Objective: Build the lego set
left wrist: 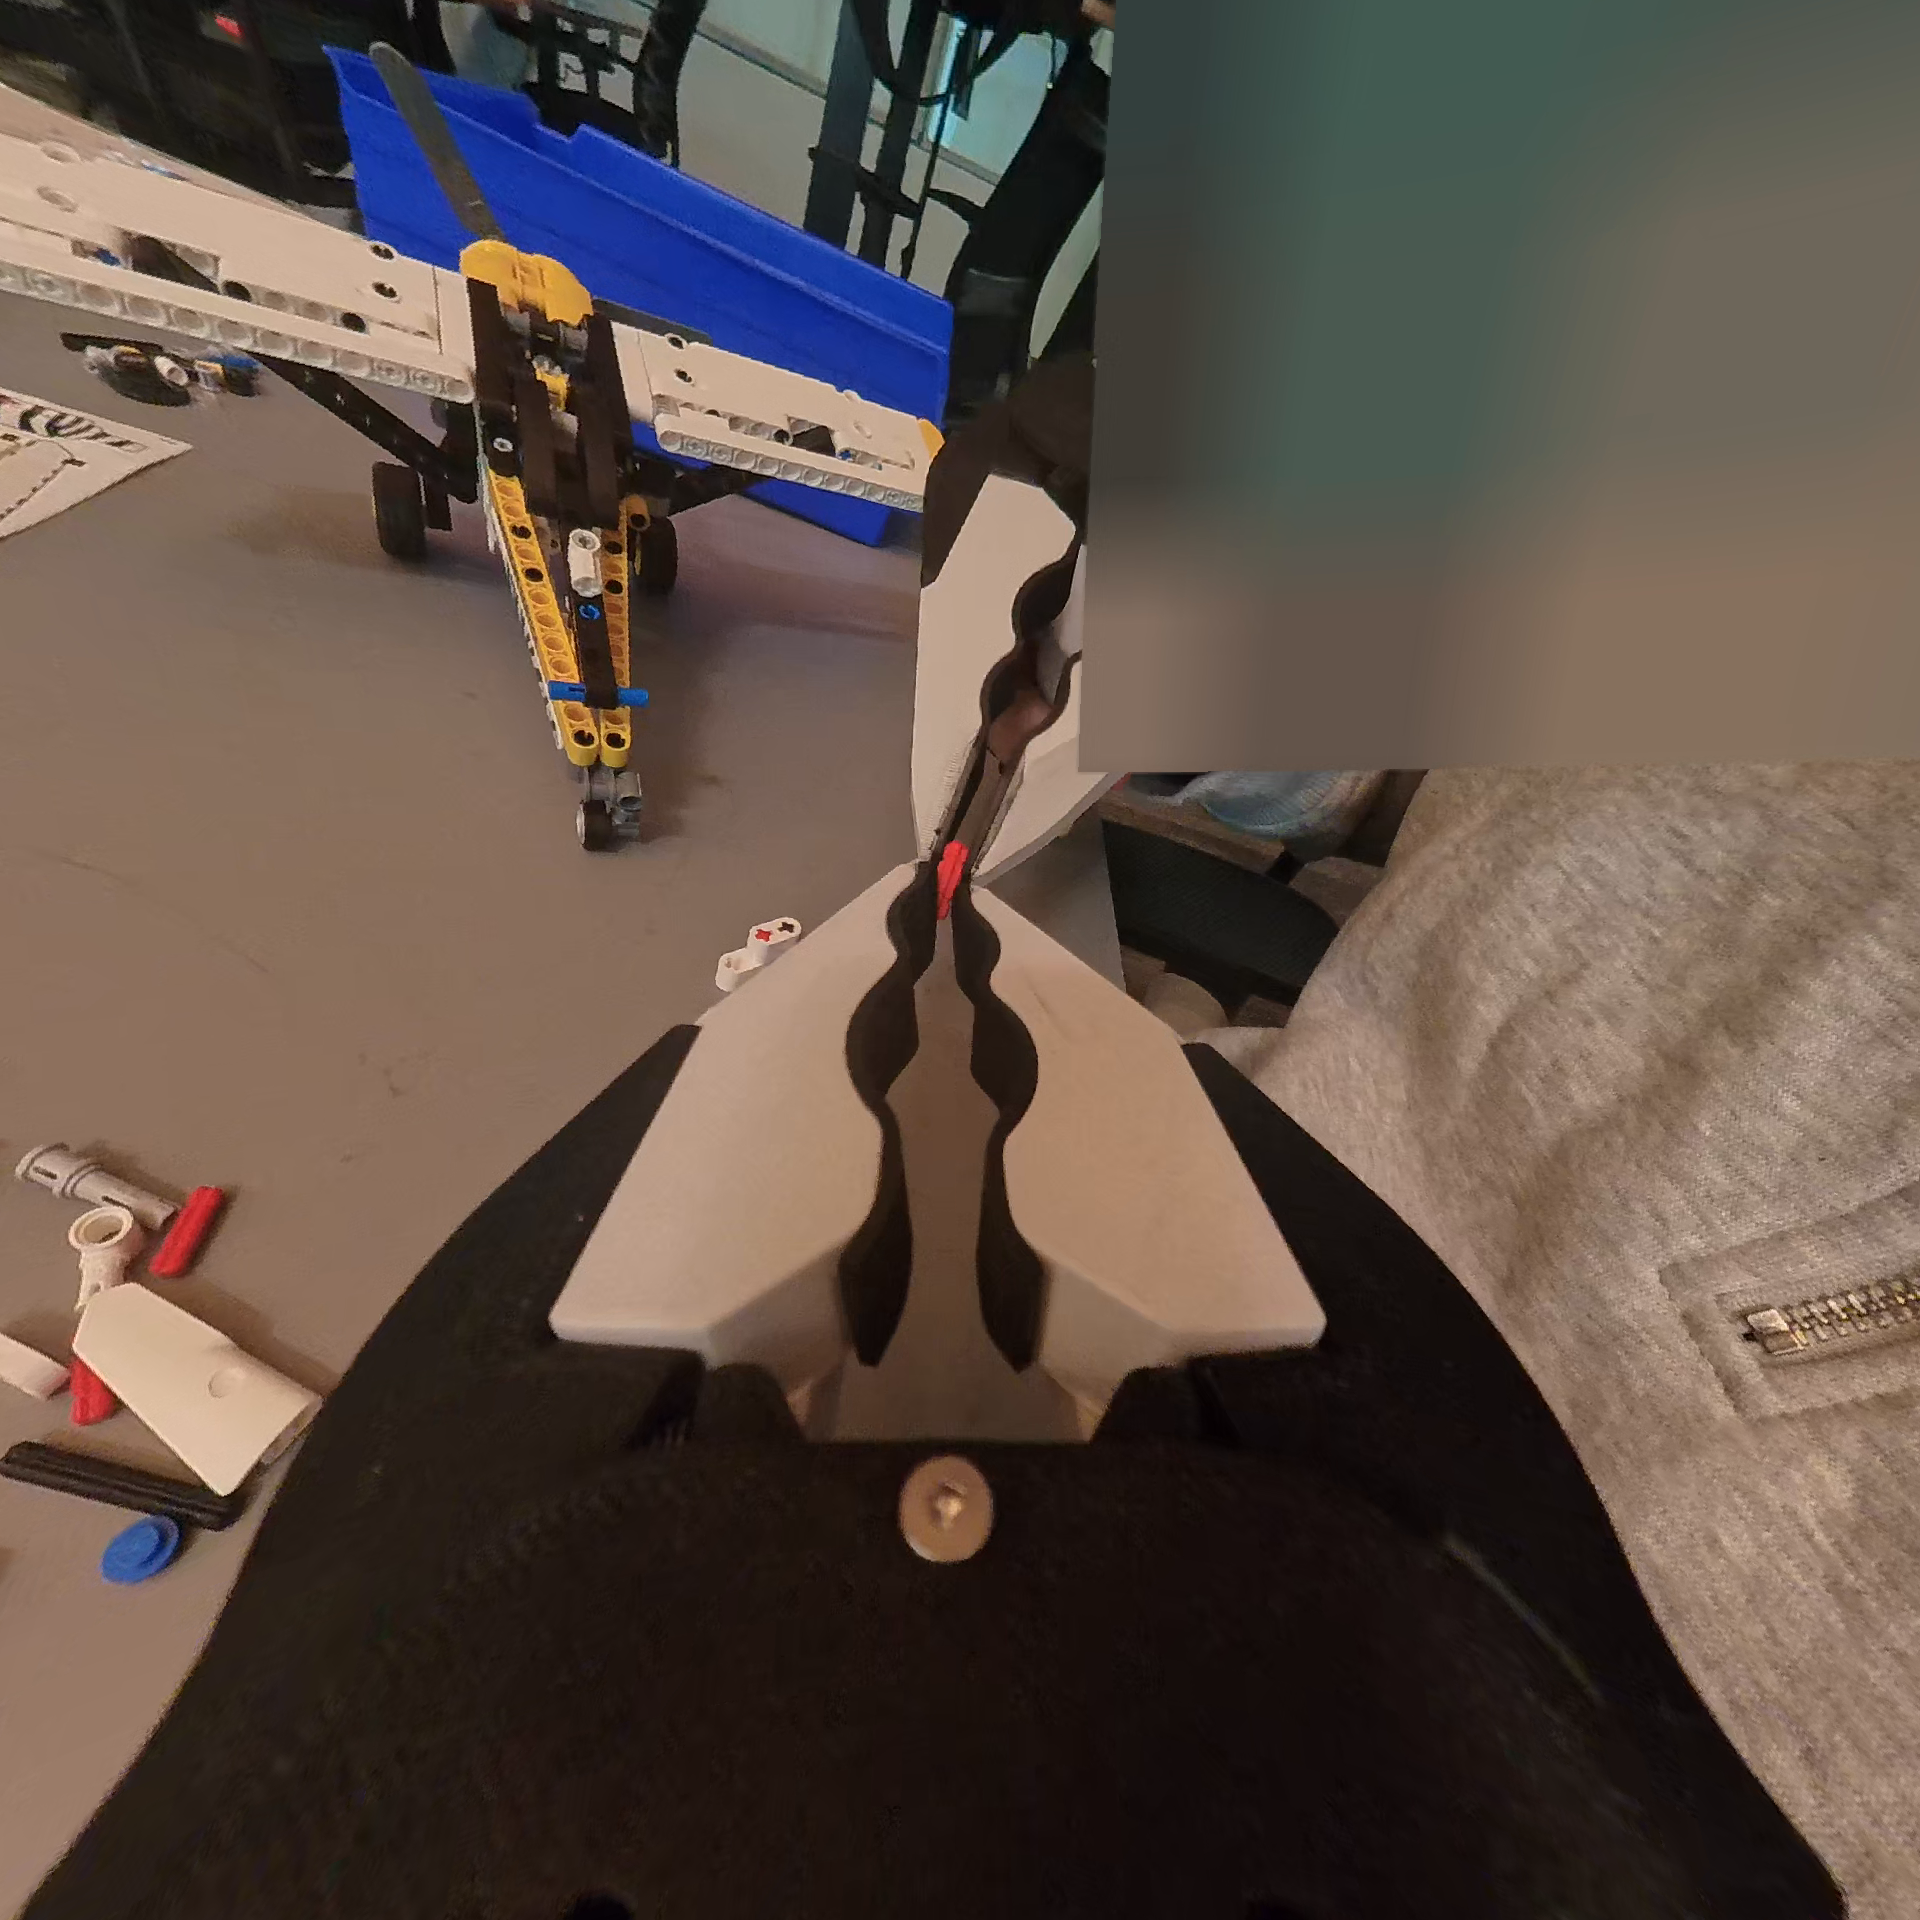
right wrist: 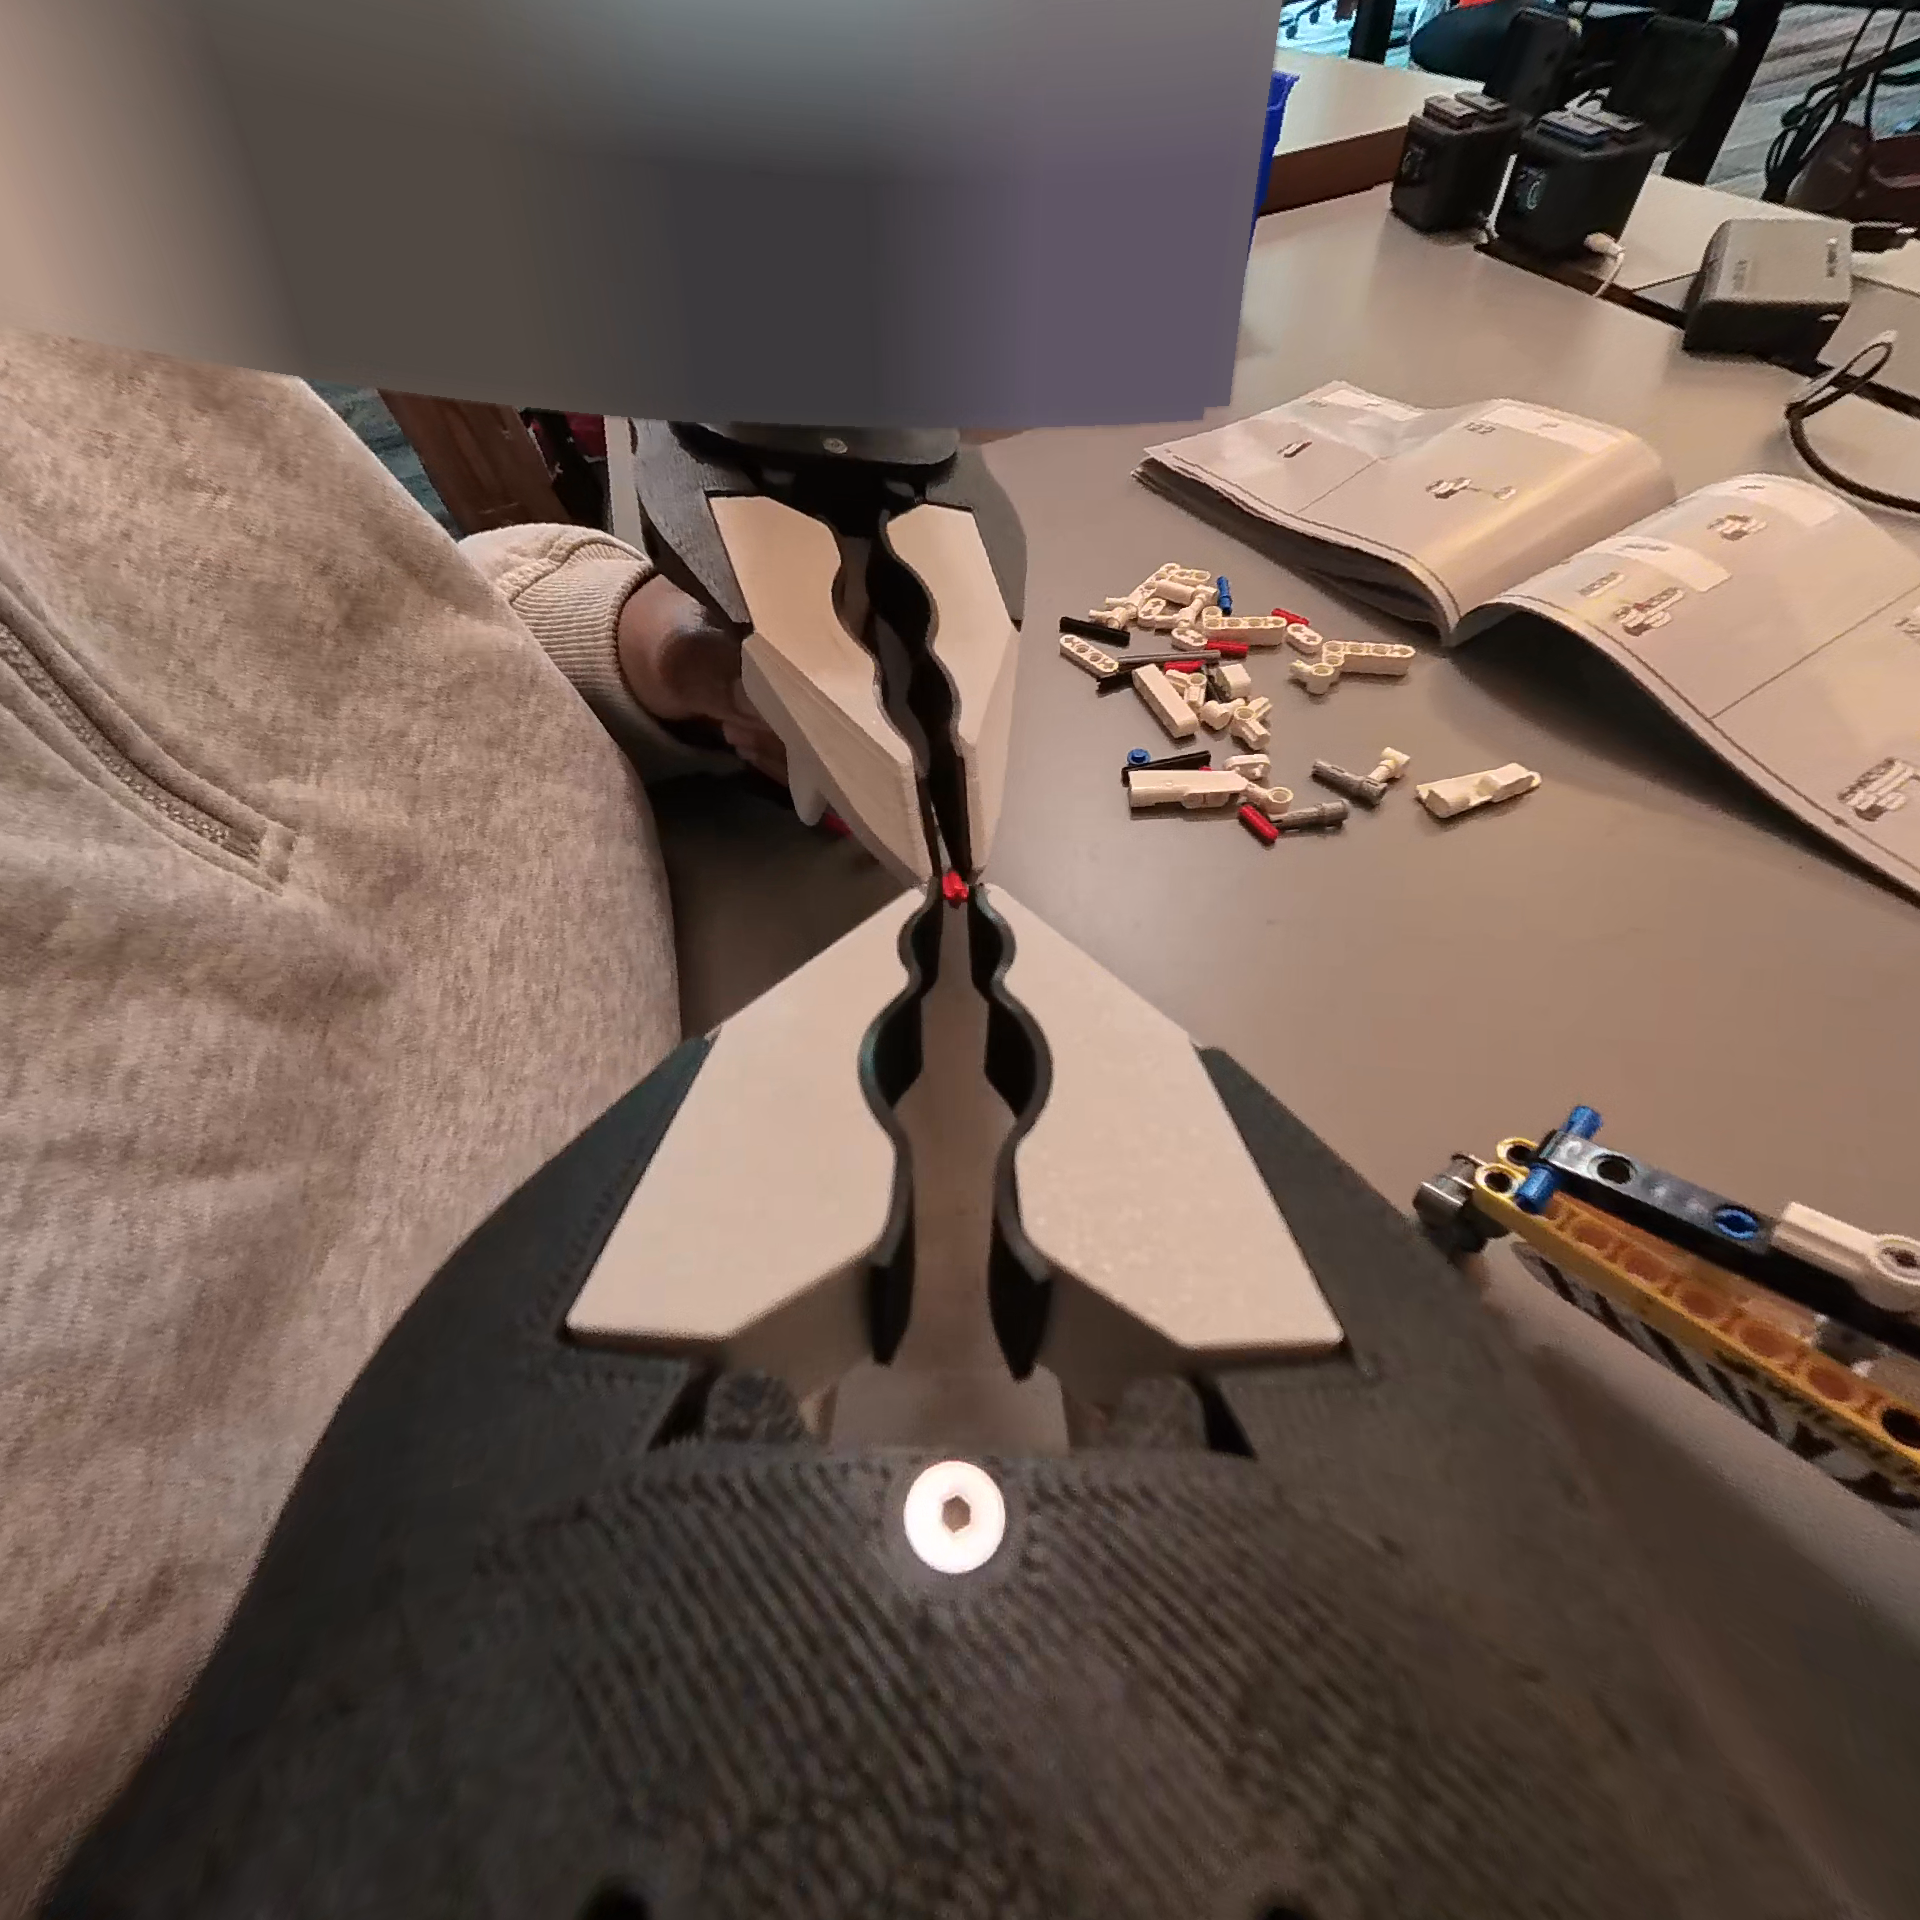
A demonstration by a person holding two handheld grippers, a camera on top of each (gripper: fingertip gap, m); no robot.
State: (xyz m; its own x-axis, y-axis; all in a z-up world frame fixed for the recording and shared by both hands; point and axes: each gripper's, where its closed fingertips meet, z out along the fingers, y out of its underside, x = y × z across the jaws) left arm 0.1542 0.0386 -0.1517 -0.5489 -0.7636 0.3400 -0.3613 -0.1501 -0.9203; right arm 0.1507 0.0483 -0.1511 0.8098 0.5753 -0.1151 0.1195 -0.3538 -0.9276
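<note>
Two grippers are brought tip to tip above the counter (right wrist: 1351,987), with one small red pin (left wrist: 950,871) pinched between them. Judged from this, the step in hand is a handover or regrip of the pin before it is fitted to the model.

In the left wrist view the left gripper (left wrist: 943,894) has its jaws drawn narrow on the near end of the pin, while the right gripper (left wrist: 961,831) comes down from above with its jaws also closed narrow on the far end. The same meeting is shown from the other side in the right wrist view, where the right gripper (right wrist: 954,902) points forward and the left gripper (right wrist: 948,857) slants down toward it, held by a hand (right wrist: 686,665) in a grey sleeve.

The partly built plane (left wrist: 551,499), yellow and black with white wings, is stood well apart on the counter in front of a blue bin (left wrist: 727,281). Loose pieces (right wrist: 1226,686) are scattered near an open instruction booklet (right wrist: 1558,540).

The next move would call for one pair of jaws to be released without the pin being dropped, and for the pin then to be lined up with a hole in the model.
</note>
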